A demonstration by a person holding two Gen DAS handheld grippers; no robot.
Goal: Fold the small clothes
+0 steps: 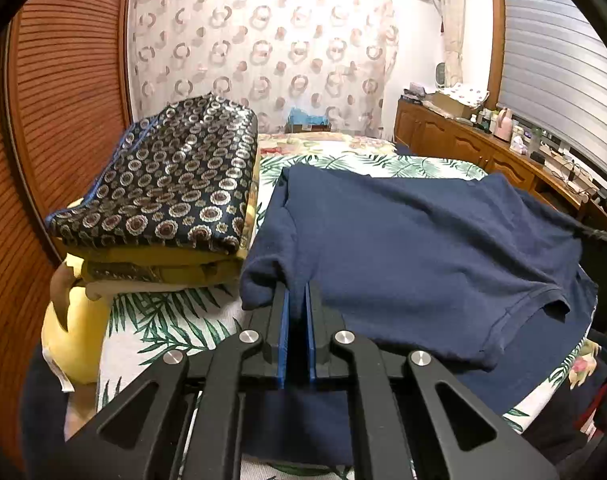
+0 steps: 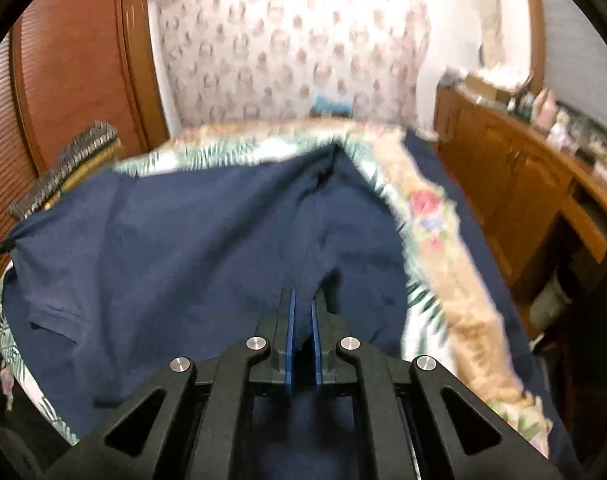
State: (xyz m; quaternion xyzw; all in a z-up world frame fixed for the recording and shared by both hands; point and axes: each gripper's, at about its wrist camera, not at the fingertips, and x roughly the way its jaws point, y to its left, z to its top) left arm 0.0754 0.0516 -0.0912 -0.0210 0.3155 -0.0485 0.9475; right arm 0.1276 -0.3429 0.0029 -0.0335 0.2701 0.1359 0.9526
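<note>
**Both claws clenched on a navy T-shirt over the bed**

The bed (image 1: 175,320), under a leaf-print cover with a floral border, fills the lower part of both views. It runs away toward a patterned curtain (image 1: 263,52), with a slatted wooden door (image 1: 63,92) along its left side and a wooden cabinet (image 1: 463,140) along its right.

A navy T-shirt (image 1: 423,240) is spread across the near half of the bed, closer to the right edge. Its near portion is raised off the cover, and a hemmed sleeve (image 1: 543,300) hangs at the right in the left wrist view.

A stack of folded clothes (image 1: 163,200) sits by the bed's left edge, just beside the shirt: a dark medallion-print piece on top, yellow pieces beneath.

The left claw (image 1: 297,292) is clenched on a bunch of the shirt's fabric at its near left corner, the blue pads nearly together with cloth between them.

The right claw (image 2: 302,300) is clenched likewise on the shirt's near edge toward the right; this view is blurred.
</note>
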